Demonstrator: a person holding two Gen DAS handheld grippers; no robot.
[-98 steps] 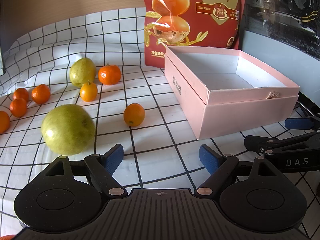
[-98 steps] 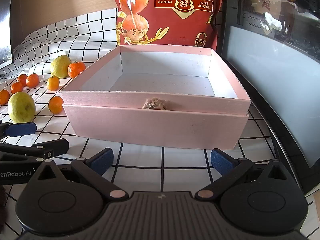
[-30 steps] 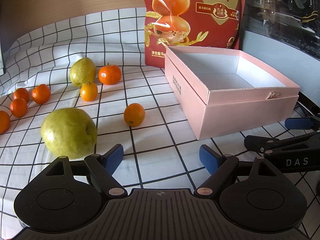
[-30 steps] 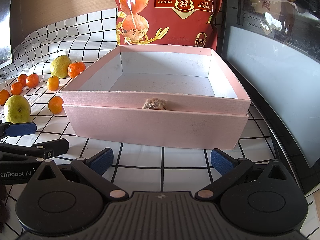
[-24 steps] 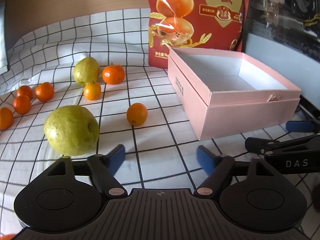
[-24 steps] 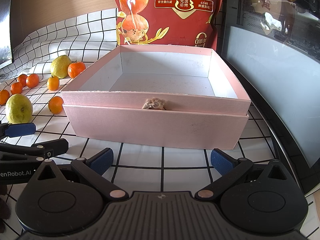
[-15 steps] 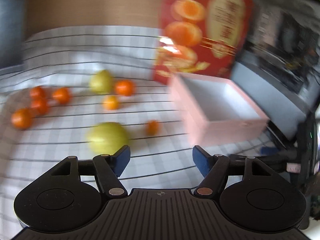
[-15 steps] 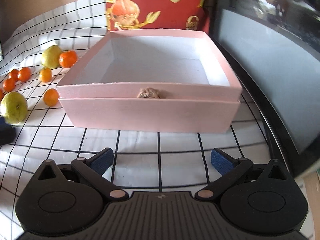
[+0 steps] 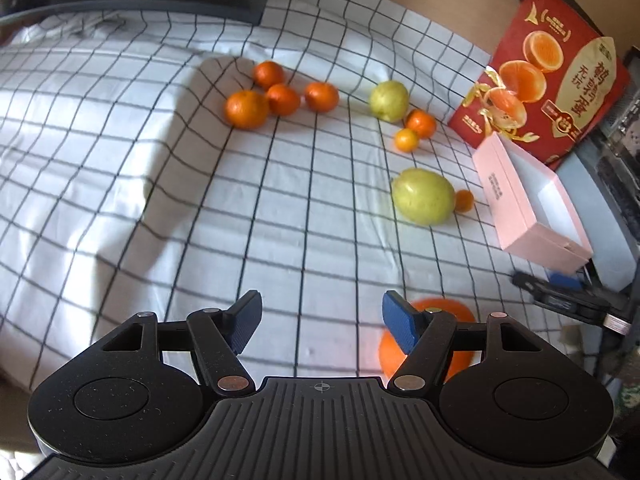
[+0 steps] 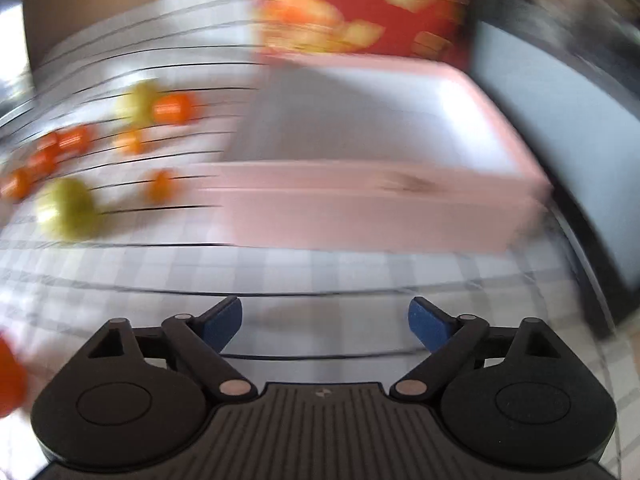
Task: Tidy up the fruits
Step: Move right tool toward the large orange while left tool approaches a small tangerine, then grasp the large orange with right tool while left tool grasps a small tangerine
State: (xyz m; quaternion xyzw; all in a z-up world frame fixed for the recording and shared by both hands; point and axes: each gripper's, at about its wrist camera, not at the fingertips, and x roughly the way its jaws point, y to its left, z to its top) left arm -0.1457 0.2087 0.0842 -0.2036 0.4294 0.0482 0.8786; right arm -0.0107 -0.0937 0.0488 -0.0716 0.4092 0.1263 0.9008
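Approaching the fruit, both tongs, left (image 9: 322, 322) and right (image 10: 325, 325), had just been narrowing yet gaped empty; the next move called for grasping the orange (image 9: 448, 308) at lower right, boxward.

Bright daylight; right view (fisheye) motion-blurred.

- The left gripper (image 9: 322, 322) is built of matt black plastic, with two round housings and a ribbed plate marked by a small crosshair.
- Its fingers (image 9: 400, 326) are faced with blue pads and hinged on black links fixed by silver rivets.
- The right gripper (image 10: 326, 322) is made alike: black body, blue pads, silver rivets, a ribbed plate with a small emblem, possibly a logo, though blur obscures it.
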